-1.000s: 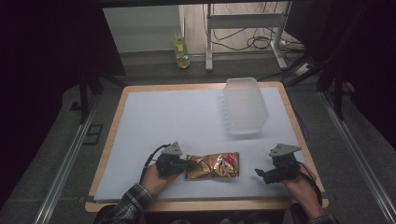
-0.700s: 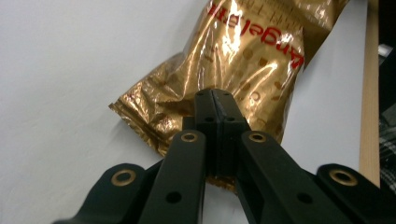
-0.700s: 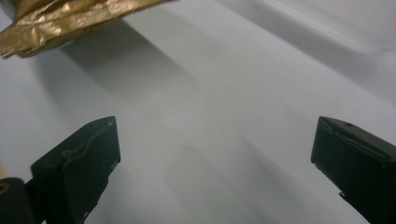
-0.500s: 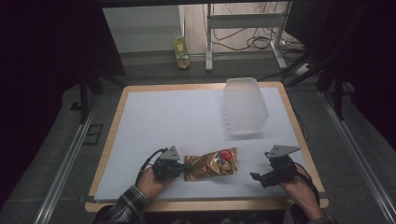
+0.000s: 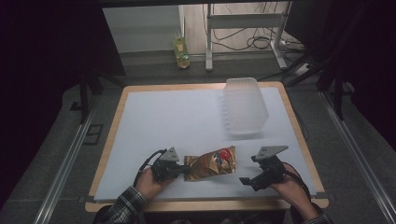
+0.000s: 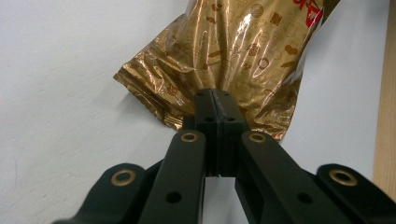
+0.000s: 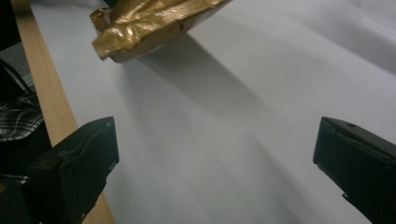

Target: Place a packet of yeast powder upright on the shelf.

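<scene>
A: One gold snack bag [image 5: 211, 164] lies near the table's [image 5: 140, 116] front edge; left gripper [image 6: 215, 109] clamps its crimped end. Right gripper [image 5: 254, 179] hangs wide, empty, just right of the bag.

B: Risk?

A: Thin foil seam. A sideways tug could slip it out or tear it.

B: Change since earlier?

A: Right gripper has edged closer; bag and clear plastic container [image 5: 244, 107] haven't moved.

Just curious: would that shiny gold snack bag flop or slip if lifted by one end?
Probably floppy: the snack bag is thin, crinkled foil, pinched at one end by the left gripper. Likely light, puffed with air. Its glossy film may slip.
</scene>
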A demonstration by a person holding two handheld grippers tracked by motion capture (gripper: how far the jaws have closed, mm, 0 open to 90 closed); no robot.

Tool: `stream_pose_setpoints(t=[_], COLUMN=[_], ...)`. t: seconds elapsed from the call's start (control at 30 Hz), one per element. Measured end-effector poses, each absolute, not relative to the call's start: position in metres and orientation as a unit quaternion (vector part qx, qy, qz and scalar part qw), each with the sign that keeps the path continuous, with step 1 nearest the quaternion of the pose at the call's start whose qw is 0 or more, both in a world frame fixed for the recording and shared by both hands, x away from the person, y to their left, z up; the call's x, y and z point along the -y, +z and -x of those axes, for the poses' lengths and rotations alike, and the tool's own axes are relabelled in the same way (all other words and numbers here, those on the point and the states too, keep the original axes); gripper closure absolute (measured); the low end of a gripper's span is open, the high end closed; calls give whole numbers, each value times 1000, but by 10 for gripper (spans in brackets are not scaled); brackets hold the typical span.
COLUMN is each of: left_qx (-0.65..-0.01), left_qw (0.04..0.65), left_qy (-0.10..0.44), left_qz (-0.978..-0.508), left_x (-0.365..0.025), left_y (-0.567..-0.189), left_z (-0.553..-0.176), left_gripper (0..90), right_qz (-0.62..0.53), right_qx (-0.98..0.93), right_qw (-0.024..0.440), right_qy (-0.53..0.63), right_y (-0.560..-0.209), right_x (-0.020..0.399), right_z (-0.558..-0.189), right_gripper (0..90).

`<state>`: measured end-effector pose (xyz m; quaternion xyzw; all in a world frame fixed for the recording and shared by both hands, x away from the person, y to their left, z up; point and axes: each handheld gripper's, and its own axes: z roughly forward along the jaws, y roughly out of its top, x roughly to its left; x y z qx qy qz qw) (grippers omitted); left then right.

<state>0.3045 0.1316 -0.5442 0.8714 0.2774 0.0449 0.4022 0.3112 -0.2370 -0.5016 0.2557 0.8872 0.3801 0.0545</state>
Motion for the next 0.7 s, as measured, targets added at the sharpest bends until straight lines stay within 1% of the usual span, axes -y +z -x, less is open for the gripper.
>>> stream_pose_setpoints(t=[0.37, 0.7], left_qx=[-270, -269], left_qw=[399, 399], left_qy=[55, 46], left_qz=[-875, -876], left_x=[-130, -133], left_y=[-544, -544], left_z=[-303, -305], left_gripper=[898, 898], right_qz=[-243, -245], right_qx=[-887, -885], right_qw=[24, -8], right_qy=[392, 396], right_y=[-502, -502], right_x=[212, 188], right_z=[-318, -328], right_gripper=[4, 23])
